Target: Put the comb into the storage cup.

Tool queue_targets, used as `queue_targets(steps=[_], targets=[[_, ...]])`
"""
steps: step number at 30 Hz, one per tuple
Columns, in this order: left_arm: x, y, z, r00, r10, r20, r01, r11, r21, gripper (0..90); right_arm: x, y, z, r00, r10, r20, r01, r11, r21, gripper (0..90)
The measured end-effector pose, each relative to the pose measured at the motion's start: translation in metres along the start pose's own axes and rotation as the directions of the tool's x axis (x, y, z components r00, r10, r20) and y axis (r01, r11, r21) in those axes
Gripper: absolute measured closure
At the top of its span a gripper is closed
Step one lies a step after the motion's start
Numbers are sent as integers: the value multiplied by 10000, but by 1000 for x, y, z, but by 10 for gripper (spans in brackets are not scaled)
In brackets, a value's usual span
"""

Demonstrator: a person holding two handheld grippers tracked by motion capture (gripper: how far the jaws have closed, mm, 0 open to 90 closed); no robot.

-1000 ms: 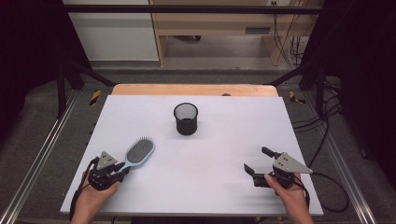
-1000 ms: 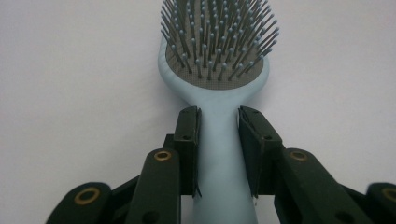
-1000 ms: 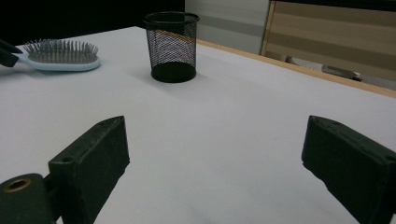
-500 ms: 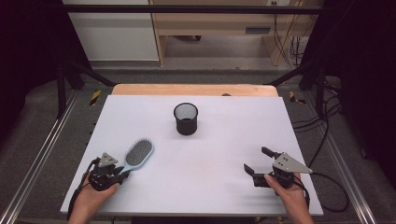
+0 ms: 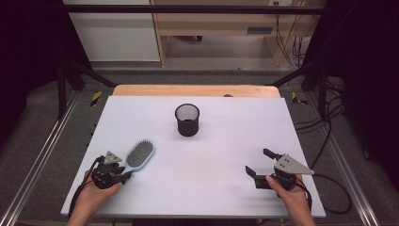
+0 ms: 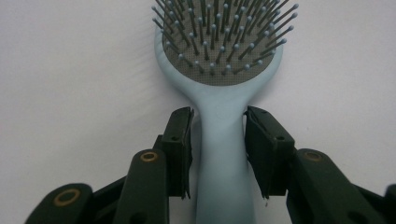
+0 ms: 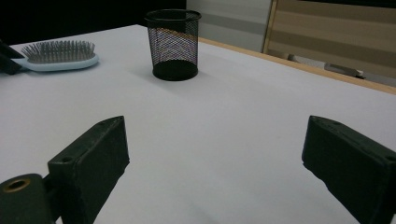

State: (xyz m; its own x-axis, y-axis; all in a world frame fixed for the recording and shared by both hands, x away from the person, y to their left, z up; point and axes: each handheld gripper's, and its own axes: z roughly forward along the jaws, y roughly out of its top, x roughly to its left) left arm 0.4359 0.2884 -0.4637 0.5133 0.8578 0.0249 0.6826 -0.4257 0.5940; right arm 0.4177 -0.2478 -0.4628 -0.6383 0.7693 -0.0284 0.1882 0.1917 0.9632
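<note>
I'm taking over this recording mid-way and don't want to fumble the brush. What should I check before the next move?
1. Left gripper jaws on both sides of the brush handle: ok.
2. Pads actually clamping the handle: cannot tell; slight gaps show.
3. Handle centred between the jaws: ok.
4. Mesh cup upright, opening free: ok.
5. Table between brush and cup unobstructed: ok.
6. Right gripper open, apart from both: ok.
</note>
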Motion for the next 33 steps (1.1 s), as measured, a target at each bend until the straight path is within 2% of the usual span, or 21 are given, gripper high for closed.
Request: queue_targets(steps=[13, 18, 26, 33], targets=[[-3, 4, 2, 9997, 260, -43, -259, 9996, 141, 692, 0, 0, 0, 10000, 9, 3, -9, 10000, -8, 73], [-4, 0, 1, 9991, 401, -153, -404, 9991, -137, 693, 0, 0, -1, 10000, 18, -4, -18, 10000, -17, 73], [-7, 1, 1, 9980, 578, -270, -587, 9977, -324, 694, 0, 0, -1, 10000, 8, 3, -8, 10000, -35, 73], [-9, 2, 1, 9979, 592, -254, -604, 9970, -483, 695, 1, 0, 0, 10000, 16, -9, -16, 10000, -35, 73]])
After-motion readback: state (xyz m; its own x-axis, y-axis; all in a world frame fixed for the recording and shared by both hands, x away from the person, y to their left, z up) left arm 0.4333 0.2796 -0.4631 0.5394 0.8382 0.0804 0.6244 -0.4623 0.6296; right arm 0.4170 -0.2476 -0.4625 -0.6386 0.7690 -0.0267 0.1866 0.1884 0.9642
